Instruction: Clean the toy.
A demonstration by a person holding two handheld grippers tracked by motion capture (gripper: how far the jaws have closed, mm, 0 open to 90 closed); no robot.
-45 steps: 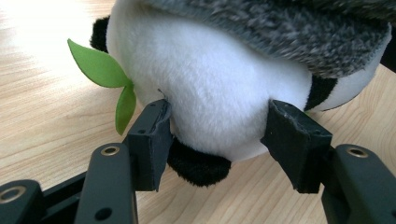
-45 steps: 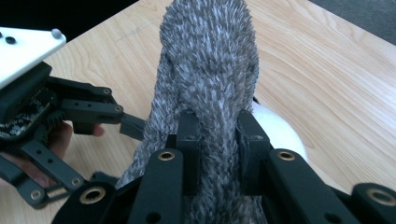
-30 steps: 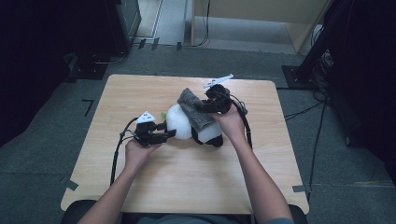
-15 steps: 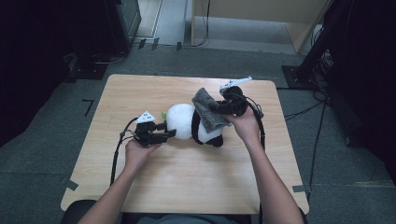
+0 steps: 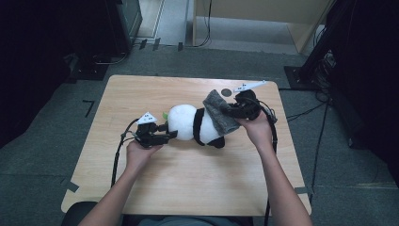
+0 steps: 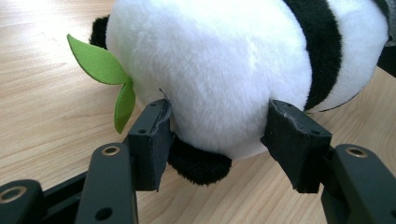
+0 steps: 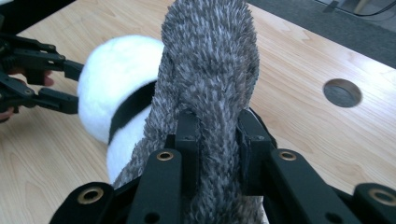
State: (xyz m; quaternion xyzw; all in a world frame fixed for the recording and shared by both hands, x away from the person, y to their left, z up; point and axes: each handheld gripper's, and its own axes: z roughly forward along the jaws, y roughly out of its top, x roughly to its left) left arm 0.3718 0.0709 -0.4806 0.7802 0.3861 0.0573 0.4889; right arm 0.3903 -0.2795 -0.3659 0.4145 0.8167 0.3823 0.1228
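A black-and-white plush panda (image 5: 190, 123) lies on its side in the middle of the wooden table (image 5: 141, 94). A green felt leaf (image 6: 100, 63) sticks out by its head. My left gripper (image 5: 165, 134) sits at the panda's left end. In the left gripper view its jaws stand wide on either side of the white head (image 6: 210, 70), with both pads pressing into the fur. A grey fuzzy cloth (image 5: 219, 113) drapes over the panda's right end. My right gripper (image 5: 235, 112) is shut on that cloth (image 7: 210, 56), which bunches between its jaws.
A round hole (image 5: 226, 92) sits in the table just behind the right gripper. Cables trail from both grippers across the table. Dark equipment and stands surround the table on the floor, and the near half of the tabletop is bare wood.
My right gripper has moved to the right with the grey cloth in it, and the panda has shifted right and stretched out. The left gripper has stayed put.
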